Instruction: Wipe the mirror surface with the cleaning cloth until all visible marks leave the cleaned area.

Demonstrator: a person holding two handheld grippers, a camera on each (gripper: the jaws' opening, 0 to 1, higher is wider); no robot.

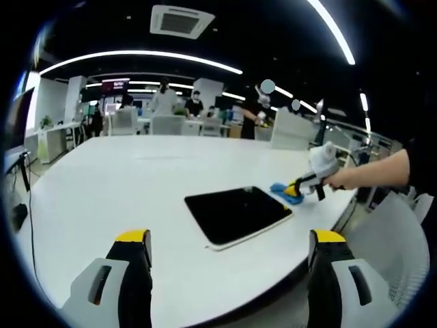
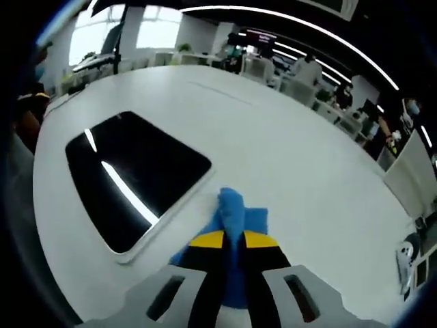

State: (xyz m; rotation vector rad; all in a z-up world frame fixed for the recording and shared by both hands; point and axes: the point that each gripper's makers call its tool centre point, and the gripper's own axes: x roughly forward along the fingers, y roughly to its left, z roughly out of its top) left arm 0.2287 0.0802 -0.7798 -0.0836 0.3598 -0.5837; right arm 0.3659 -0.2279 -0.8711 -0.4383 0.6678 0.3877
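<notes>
The cloth (image 2: pixel 235 215) is being clamped by the right gripper (image 2: pixel 233 239) beside the mirror (image 2: pixel 133 174) on the counter (image 2: pixel 300 157); the left gripper (image 1: pixel 229 239) is being held with jaws apart.

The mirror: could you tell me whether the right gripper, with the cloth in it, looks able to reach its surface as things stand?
Probably yes. The right gripper is shut on the blue cloth just beside the mirror, which lies flat on the white table with nothing between them.

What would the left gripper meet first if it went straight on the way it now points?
Probably the mirror, lying flat on the white table ahead of the open left gripper; depth is uncertain.
</notes>
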